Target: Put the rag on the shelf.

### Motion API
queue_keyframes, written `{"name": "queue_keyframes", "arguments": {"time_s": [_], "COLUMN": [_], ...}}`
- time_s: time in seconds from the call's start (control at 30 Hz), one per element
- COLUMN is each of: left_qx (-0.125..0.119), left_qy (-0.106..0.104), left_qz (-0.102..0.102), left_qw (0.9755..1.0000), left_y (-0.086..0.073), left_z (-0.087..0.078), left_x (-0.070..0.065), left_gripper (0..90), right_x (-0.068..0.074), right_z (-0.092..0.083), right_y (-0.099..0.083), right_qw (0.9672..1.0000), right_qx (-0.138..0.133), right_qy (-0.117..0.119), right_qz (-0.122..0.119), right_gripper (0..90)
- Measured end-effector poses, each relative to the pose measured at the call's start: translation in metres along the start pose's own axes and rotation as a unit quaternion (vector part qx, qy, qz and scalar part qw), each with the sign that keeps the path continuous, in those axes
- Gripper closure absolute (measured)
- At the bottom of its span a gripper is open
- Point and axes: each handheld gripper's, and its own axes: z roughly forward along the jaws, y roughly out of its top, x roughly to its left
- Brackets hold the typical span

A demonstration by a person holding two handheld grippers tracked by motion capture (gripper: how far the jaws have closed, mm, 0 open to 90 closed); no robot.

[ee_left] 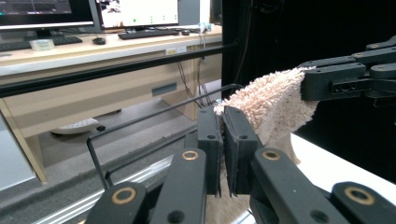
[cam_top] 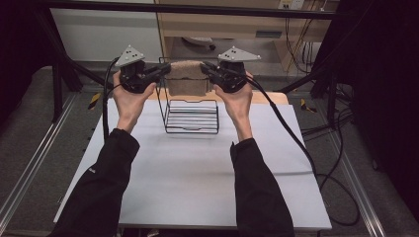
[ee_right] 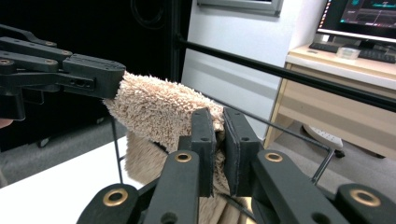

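Gripping a beige towel point(cam_top: 187, 78) over wire rack point(cam_top: 191, 117), left gripper point(cam_top: 160, 70) and right gripper point(cam_top: 208, 70) fingers clamped, towel's base hidden.

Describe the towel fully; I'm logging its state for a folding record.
The towel is beige, fluffy terry cloth. It is held above the table's far edge, draped over the top bar of a black wire rack, its lower part hanging down. The left gripper and right gripper each pinch one upper end between closed jaws.
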Motion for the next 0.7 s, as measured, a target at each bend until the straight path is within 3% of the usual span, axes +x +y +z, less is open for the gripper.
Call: {"name": "queue_keyframes", "arguments": {"time_s": [0.13,0.33,0.7], "left_qx": [0.009,0.033,0.058], "left_qy": [-0.007,-0.003,-0.007], "left_qz": [-0.002,0.018,0.011], "left_qw": [0.9999,0.9993,0.9982], "left_y": [-0.005,-0.011,-0.019], "left_z": [-0.003,-0.006,-0.006], "left_x": [-0.003,-0.010,-0.011], "left_gripper": [85.1,84.0,79.5], "right_x": [0.004,0.007,0.008], "right_z": [-0.004,-0.007,-0.007], "right_y": [-0.003,-0.012,-0.026], "right_qw": [0.9999,0.9996,0.9988], "right_qx": [0.009,0.016,0.031], "right_qy": [0.006,0.021,0.038], "right_qz": [-0.004,0.007,0.001], "right_gripper": [83.2,82.8,82.2]}}
